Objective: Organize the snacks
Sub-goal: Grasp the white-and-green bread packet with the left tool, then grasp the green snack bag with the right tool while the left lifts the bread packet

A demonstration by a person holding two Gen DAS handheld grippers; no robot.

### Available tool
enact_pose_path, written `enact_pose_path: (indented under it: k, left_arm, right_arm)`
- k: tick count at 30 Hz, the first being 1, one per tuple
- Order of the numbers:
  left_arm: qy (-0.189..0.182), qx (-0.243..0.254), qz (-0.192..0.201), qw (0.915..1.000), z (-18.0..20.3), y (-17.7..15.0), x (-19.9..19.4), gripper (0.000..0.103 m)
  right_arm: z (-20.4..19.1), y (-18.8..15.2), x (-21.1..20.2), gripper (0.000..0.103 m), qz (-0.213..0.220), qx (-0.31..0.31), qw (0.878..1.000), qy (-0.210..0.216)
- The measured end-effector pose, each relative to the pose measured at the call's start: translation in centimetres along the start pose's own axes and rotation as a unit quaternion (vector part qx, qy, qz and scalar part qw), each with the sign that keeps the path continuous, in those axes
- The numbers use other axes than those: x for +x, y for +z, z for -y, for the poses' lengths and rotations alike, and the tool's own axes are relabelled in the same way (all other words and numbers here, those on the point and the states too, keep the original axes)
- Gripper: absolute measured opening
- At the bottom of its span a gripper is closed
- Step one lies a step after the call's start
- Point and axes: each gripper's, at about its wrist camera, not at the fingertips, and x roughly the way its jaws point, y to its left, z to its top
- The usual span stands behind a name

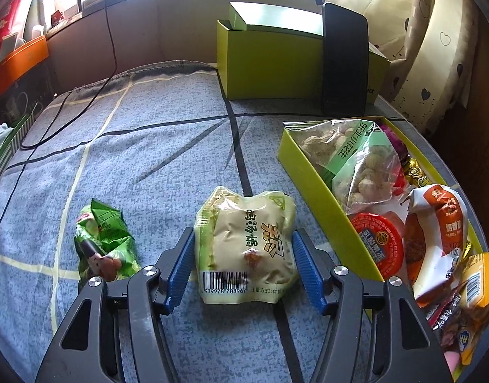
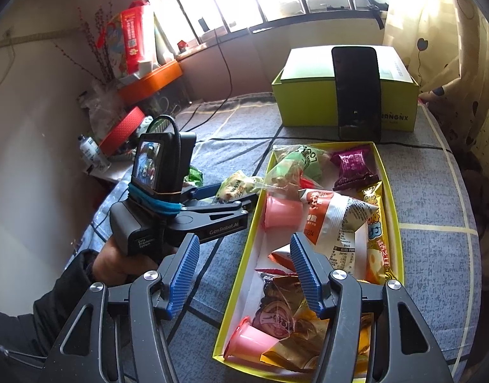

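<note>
Bed, blue-grey checked cloth cover. Shallow yellow-green cardboard tray, filled with assorted snacks. Left gripper: jaws spread wide, flanking a pale green plastic snack packet lying on the bed. Right gripper: jaws apart, nothing held, above the tray's edge. Crumpled green wrapper beside the packet.

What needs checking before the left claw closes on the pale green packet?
1. Pale green packet sits between the left claw pads: ok.
2. Pads clear of the wrapper, open: ok.
3. Dark green packet outside the claw: ok.
4. Tray wall clear of the right-hand pad: ok.
5. Free space in the yellow-green tray: cannot tell, crowded.
6. Right claw empty, over the tray edge: ok.
</note>
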Motion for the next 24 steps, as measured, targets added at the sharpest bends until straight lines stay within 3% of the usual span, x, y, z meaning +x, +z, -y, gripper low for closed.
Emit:
enact_pose_path:
  k: [4,12,24]
  left_arm:
    - [-0.005,-0.017,0.003,0.9998,-0.8,-1.2,-1.2,0.054]
    - [-0.032,-0.047,0.018,0.9982,-2.3,-3.6,-3.6,0.052]
    - [-0.042,-0.096,0.076,0.9916,-5.6,-5.0,-7.5,0.052]
  right_arm:
    - [-0.1,0.0,-0.2,0.058,0.003,0.000,1.000,0.000]
    - [-0.4,0.5,0.2,0.058,-0.002,-0.007,1.000,-0.003]
    - [-2.1,2.1,2.6,0.058,-0.021,-0.029,0.999,-0.014]
